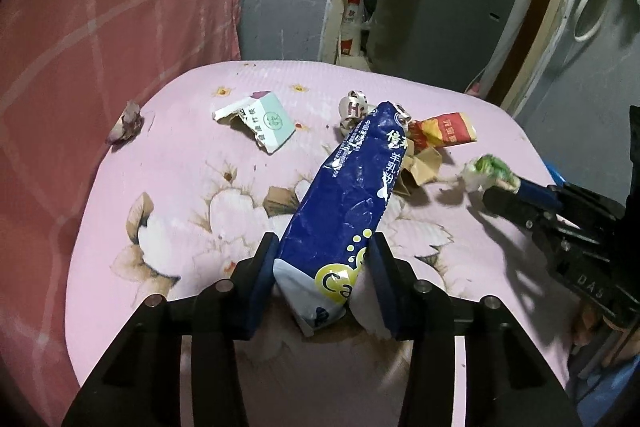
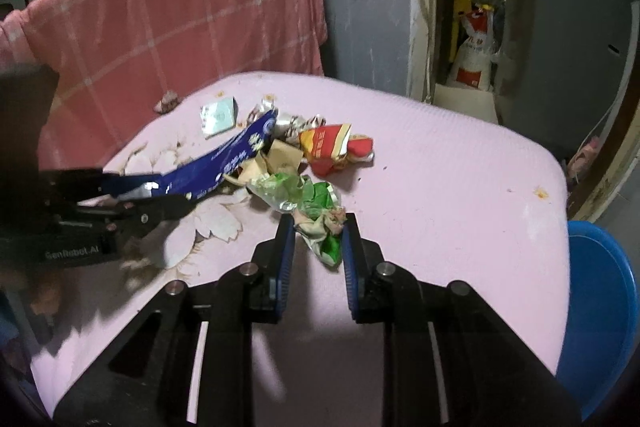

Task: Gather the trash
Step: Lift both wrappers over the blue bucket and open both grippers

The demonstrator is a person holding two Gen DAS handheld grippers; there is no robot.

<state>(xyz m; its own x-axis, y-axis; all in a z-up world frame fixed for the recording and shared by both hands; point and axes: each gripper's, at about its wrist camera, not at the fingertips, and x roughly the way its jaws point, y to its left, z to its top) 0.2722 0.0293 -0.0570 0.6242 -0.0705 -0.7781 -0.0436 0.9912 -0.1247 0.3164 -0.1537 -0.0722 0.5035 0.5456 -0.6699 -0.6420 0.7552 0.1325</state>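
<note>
Left gripper [image 1: 322, 259] grasps blue pouch [image 1: 348, 187], right gripper [image 2: 318, 241] clenches green wrapper [image 2: 320, 211]; carton [image 1: 262, 121], red wrapper [image 2: 334, 147] remain on surface [image 2: 440, 187].

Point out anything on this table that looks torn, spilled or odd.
The white and teal carton near the far edge is ripped open along one side. Small brownish stains mark the pink tablecloth toward its right edge. The rest is crumpled wrappers.

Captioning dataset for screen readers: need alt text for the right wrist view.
The right gripper has its fingers closed on a crumpled green wrapper over a pink flowered table. To the left, the left gripper holds a long blue bag. Behind them lie a red packet, brown cardboard scraps and a torn pale box.
</note>
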